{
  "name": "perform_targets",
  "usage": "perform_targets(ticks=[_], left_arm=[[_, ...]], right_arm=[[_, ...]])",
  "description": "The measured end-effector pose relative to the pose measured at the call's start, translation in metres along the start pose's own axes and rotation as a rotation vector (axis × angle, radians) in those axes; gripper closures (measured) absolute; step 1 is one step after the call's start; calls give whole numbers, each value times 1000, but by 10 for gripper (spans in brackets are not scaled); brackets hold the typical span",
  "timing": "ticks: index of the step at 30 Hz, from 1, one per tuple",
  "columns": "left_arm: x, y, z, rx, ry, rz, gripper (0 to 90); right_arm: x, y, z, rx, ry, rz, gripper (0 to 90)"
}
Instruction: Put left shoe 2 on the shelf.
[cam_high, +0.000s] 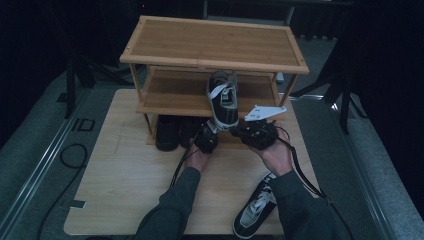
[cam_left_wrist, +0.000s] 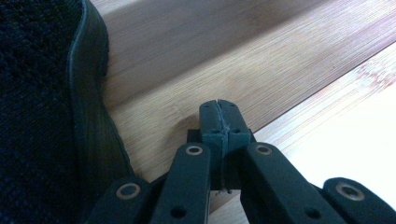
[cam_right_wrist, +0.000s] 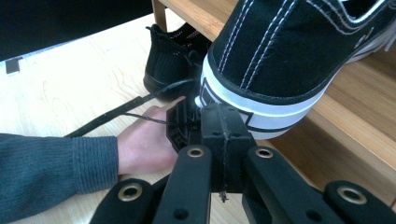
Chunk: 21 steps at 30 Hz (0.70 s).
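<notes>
With both jaws closed empty, I nudge the sneaker (cam_high: 223, 98) onto the rack's (cam_high: 165, 100) middle shelf; its mate (cam_high: 255, 212) waits behind.

Black-and-white sneaker (cam_high: 223, 100) overhangs the middle shelf (cam_high: 170, 102), seemingly tilted.

Black canvas sneaker (cam_right_wrist: 299, 51) with white stitching and smooth white rubber sole band, bamboo-grain wooden rack (cam_high: 210, 50) with satin finish, pale matt wood-laminate bench (cam_high: 125, 175), matt black plastic tongs (cam_right_wrist: 223, 126), ribbed knit sleeve (cam_right_wrist: 51, 163)
</notes>
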<state>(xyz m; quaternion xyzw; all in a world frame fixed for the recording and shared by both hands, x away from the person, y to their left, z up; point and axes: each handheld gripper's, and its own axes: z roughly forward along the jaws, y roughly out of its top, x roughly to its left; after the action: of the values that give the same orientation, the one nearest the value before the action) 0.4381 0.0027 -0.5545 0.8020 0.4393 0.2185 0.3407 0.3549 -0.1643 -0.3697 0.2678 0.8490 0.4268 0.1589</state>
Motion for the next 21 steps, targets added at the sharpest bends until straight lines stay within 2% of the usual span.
perform_targets(ticks=[11, 21], left_arm=[[0, 0, 0, -1, -2, -3, 900], [0, 0, 0, 0, -1, -3, 900]], right_arm=[[11, 12, 15, 2, -9, -42, 900], [6, 15, 14, -3, -30, -39, 900]])
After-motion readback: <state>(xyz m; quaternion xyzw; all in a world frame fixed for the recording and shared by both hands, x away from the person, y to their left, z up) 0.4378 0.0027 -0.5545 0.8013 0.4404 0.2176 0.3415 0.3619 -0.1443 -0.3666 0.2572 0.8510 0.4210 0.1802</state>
